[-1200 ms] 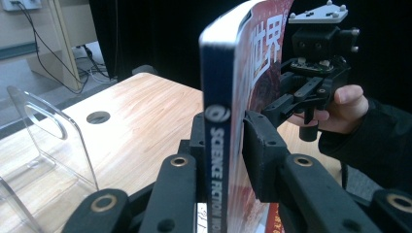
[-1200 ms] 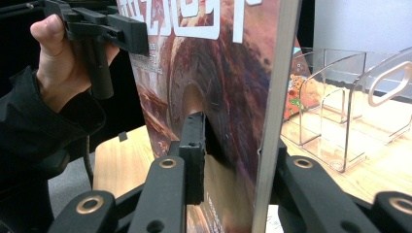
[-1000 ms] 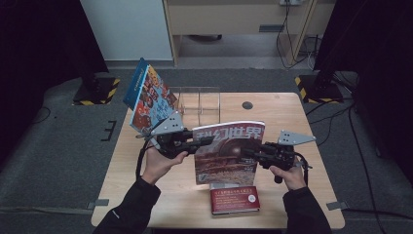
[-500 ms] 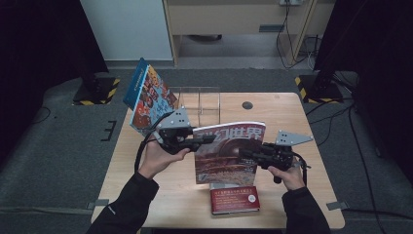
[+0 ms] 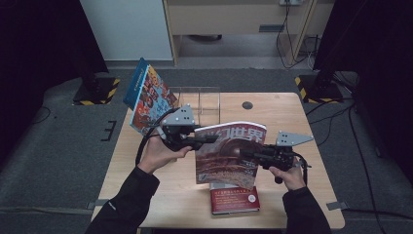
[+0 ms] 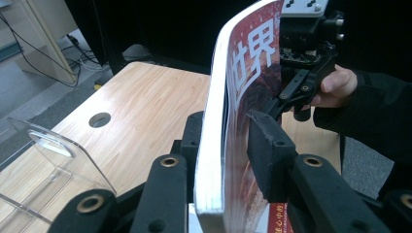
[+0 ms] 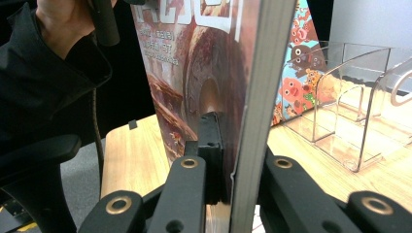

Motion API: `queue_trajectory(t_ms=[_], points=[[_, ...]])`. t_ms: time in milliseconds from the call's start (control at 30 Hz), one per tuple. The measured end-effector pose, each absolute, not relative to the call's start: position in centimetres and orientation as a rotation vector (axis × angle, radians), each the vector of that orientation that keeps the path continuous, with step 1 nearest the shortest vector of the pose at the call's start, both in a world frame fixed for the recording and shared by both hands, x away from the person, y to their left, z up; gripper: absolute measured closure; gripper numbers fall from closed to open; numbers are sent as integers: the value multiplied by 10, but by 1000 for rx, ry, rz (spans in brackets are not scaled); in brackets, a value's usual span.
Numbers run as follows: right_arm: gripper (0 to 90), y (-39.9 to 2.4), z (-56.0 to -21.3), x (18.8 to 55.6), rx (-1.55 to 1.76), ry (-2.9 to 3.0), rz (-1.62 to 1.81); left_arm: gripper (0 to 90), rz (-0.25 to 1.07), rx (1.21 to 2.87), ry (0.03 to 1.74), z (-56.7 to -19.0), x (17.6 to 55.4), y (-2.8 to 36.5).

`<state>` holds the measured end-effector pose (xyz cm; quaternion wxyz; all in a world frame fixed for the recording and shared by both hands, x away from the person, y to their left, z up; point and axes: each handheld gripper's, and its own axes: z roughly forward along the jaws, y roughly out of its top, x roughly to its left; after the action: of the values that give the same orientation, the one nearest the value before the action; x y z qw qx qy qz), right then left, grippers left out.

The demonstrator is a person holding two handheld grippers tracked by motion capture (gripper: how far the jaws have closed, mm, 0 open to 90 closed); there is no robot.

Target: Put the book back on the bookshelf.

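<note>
magazine (image 5: pixel 230 153) upright above the table (image 5: pixel 292 112) middle, cover toward the person, pinched on both side edges. right gripper (image 5: pixel 248 155) clamped on its right edge, jaws having just closed in, pads pressing cover and back. left gripper (image 5: pixel 209 140) straddles the left edge, jaws having just eased apart, right pad off the cover. red book (image 5: pixel 234 200) flat under the magazine. clear acrylic rack (image 5: pixel 199 100) behind it, colourful book (image 5: pixel 148 97) leaning at the rack's left.

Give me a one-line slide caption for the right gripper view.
Right gripper clamps the upright magazine by its edge, with a clear plastic rack on the wooden table behind.
</note>
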<state>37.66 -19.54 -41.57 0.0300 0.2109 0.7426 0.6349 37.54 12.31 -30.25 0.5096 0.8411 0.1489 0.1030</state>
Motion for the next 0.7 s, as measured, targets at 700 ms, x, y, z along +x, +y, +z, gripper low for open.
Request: queue_trajectory(t_ms=[700], points=[[837,-189,-410,380,565,2316,1925,659,185,2141,376,-291,386,105]])
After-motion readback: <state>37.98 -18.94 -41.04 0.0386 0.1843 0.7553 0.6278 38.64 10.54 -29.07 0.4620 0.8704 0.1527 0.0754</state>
